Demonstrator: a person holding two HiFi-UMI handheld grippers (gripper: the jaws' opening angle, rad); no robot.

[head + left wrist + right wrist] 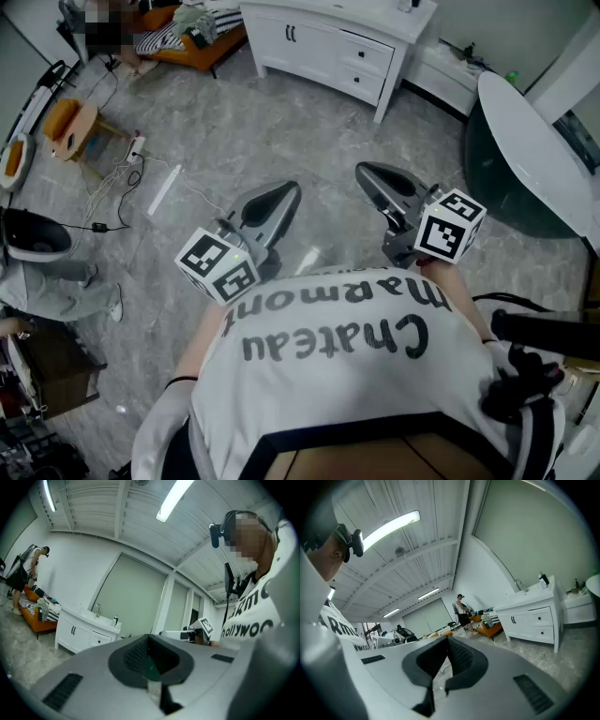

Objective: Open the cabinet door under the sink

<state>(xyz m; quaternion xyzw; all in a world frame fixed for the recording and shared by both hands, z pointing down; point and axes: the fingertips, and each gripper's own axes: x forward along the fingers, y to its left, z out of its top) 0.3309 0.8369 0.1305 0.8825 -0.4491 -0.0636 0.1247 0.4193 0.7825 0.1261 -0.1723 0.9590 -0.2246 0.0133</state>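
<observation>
The white sink cabinet (323, 37) stands across the marbled grey floor (234, 141), its top cut off by the head view's upper edge. Its door (289, 36), flat-panelled with two dark handles, sits flush and closed. Well short of the cabinet, the left gripper (281, 195) and right gripper (370, 174) hover side by side, smooth grey shells with their fingers pressed together on nothing. A printed white shirt (347, 347) hides the hands behind them. Right of the cabinet, a round white surface (534, 141) runs out of frame.
</observation>
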